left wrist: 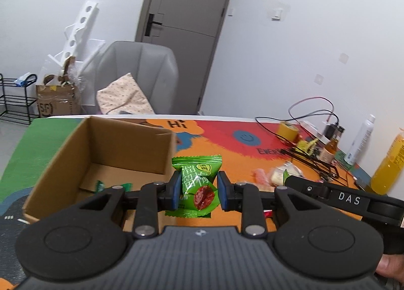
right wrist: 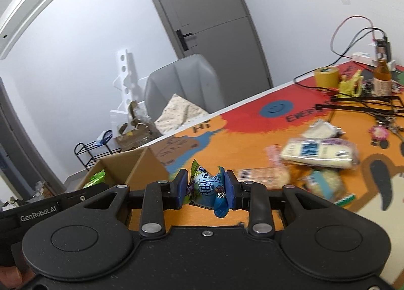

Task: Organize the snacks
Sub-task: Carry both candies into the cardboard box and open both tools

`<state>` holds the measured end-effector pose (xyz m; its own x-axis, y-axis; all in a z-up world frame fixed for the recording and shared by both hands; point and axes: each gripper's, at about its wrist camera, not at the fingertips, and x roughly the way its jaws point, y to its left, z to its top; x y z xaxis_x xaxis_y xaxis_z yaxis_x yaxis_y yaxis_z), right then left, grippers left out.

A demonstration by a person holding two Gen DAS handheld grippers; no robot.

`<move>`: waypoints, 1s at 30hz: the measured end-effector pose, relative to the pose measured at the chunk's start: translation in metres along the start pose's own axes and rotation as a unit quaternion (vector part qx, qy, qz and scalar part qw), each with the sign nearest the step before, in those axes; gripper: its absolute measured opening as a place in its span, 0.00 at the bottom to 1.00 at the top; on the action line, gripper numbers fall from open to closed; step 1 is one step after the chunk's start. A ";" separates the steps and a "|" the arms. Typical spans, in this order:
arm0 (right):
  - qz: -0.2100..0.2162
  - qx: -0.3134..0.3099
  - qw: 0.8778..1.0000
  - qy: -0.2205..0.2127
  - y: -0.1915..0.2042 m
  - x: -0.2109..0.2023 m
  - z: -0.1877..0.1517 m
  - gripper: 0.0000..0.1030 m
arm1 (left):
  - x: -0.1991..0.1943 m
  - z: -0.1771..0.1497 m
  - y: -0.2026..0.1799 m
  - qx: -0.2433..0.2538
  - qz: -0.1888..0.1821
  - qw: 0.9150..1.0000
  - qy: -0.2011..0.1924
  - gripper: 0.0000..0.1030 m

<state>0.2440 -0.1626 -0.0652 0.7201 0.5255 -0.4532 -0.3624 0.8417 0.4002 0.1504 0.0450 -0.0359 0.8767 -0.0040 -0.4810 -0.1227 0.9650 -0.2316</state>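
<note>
Both tools loaded. Left gripper (left wrist: 199, 190) is clamped on a green plum candy (left wrist: 198, 186), pads squeezing its middle, packet upright and clear of the mat. Right gripper (right wrist: 207, 190) is pinched nearly closed on a blue-wrapped candy (right wrist: 210, 189), also lifted.

Cardboard box (left wrist: 75, 143) sits at 10 o'clock from the left gripper, just beside the green candy. Inside: one small green packet (left wrist: 101, 185) on the floor at 6 o'clock, otherwise mostly bare bottom.

My read: early stage. One item boxed, two in hand, not yet over the opening.

Left to do: snack pile (right wrist: 318, 153) at 2 o'clock from the right gripper — white pack, pink packet, a few more, blurred. Bottles, tape and cables at the far edge look unrelated.
</note>
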 end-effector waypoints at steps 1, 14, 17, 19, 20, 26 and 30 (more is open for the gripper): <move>0.004 -0.001 1.000 0.001 0.004 0.002 0.000 0.29 | -0.001 0.000 0.005 -0.003 0.002 1.000 0.000 0.28; 0.041 -0.026 0.999 0.016 0.050 0.024 -0.002 0.29 | -0.006 0.006 0.049 -0.031 0.033 0.999 -0.005 0.28; 0.047 -0.029 0.998 0.020 0.058 0.029 -0.002 0.29 | -0.007 0.008 0.058 -0.038 0.042 0.998 -0.007 0.28; 0.052 -0.031 0.998 0.021 0.064 0.031 -0.002 0.29 | -0.007 0.008 0.064 -0.041 0.048 0.998 -0.006 0.28; 0.055 -0.034 0.998 0.021 0.067 0.032 -0.002 0.29 | -0.007 0.009 0.067 -0.042 0.052 0.998 -0.006 0.28; 0.075 -0.042 0.996 0.022 0.091 0.040 -0.002 0.29 | -0.006 0.010 0.082 -0.047 0.078 0.996 -0.003 0.29; 0.088 -0.037 0.995 0.023 0.101 0.046 -0.004 0.29 | -0.013 0.014 0.088 -0.043 0.098 0.994 -0.019 0.36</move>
<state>0.2384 -0.0530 -0.0487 0.6145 0.6686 -0.4187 -0.5236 0.7427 0.4175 0.1350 0.1333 -0.0384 0.8487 0.1944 -0.4918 -0.3315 0.9201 -0.2084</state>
